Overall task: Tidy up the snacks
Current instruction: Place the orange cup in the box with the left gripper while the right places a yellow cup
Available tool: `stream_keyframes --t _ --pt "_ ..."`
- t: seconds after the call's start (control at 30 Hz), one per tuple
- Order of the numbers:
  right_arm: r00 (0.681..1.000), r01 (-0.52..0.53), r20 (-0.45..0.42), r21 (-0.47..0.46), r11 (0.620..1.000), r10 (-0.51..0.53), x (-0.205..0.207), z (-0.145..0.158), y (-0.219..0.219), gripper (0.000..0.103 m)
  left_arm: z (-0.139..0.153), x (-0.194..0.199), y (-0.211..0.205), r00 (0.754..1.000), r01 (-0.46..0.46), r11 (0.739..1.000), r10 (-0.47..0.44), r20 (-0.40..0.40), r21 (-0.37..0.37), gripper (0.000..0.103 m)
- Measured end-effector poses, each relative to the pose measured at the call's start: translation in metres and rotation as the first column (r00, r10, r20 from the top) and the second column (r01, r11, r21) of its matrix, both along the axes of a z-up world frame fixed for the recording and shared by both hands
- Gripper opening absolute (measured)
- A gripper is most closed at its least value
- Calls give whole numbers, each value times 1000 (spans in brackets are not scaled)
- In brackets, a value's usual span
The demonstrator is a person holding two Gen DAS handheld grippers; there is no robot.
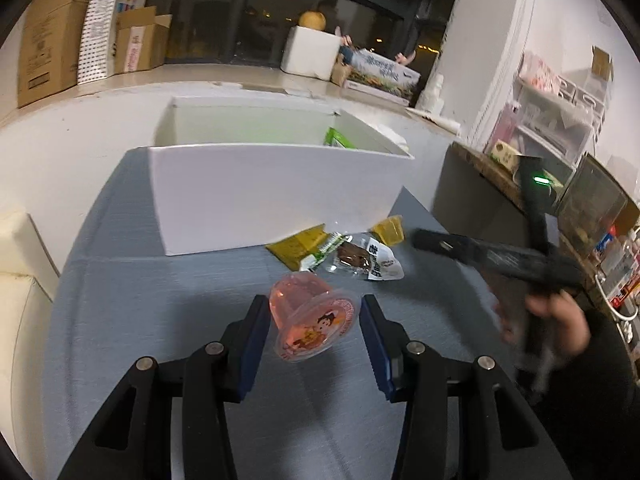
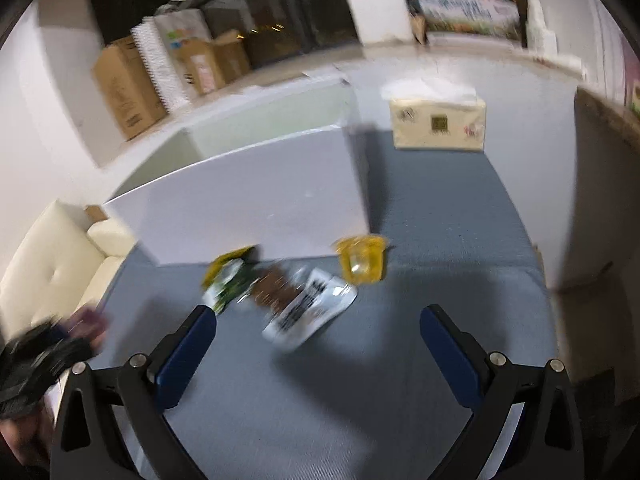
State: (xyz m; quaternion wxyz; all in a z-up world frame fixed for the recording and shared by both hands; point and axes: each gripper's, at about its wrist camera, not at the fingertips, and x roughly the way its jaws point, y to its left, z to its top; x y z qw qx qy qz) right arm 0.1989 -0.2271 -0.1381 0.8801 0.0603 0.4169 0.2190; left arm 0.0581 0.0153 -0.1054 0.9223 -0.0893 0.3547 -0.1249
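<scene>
A grey-blue cloth-covered worktop (image 2: 440,240) carries an open white box (image 2: 256,196) toward its far edge, a tissue pack (image 2: 438,128) near its far right corner, and just before the box a yellow-green packet (image 2: 228,276), a clear-and-white snack pouch (image 2: 304,304) and a yellow jelly cup (image 2: 360,260).

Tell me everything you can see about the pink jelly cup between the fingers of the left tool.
The pink jelly cup is small, of clear plastic with pink jelly inside. Its round foil lid, printed with a cartoon figure, faces the camera, so the cup is tipped on its side. It sits between the blue pads of the left tool, above the grey-blue table. The left pad touches it; contact on the right is unclear.
</scene>
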Motion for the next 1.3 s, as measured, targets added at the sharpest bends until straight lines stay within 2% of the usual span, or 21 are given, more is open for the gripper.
stream_keyframes --t 0.17,0.37,0.4,0.47,0.5,0.63,0.67,0.7,0.77,0.93,1.07,1.17,1.3 --pt "1000 13 -27 -41 999 -14 40 -12 13 103 3 0 10 1000 -24 1000 24 9 2 51" --pt "997 11 -71 -108 994 -19 57 -26 23 103 6 -1 15 999 -31 1000 31 20 2 51" --pt "997 11 -69 -120 993 -19 58 -27 24 100 5 -1 16 999 -32 999 32 20 0 51" --pt "997 28 -67 -158 987 -39 57 -30 26 65 5 -1 17 999 -36 999 36 19 -2 51" --pt "997 34 -68 -167 985 -46 56 -31 26 51 5 -1 18 999 -37 999 37 19 -1 51" --pt "998 22 -61 -145 989 -31 50 -27 23 51 7 0 17 999 -35 999 35 20 4 51" --pt "998 32 -46 -150 988 -39 44 -22 21 51 7 1 18 999 -36 999 36 21 4 51" --pt "999 38 -30 -144 989 -43 36 -18 19 47 8 2 18 999 -37 999 36 23 3 51" --pt "999 51 10 -146 988 -50 18 -6 15 47 11 4 19 999 -38 999 38 30 7 51" --pt "992 30 124 -108 994 -16 -29 36 12 47 29 17 20 998 -34 999 34 62 6 51" --pt "979 -24 202 -41 999 32 -46 76 20 47 47 37 18 995 -30 1000 29 97 8 51" --pt "959 -60 273 -39 997 68 -46 104 30 47 62 65 22 993 -35 999 36 114 -9 51" --pt "948 -92 305 -22 995 95 -9 128 55 47 78 107 25 990 -63 998 60 124 19 51"
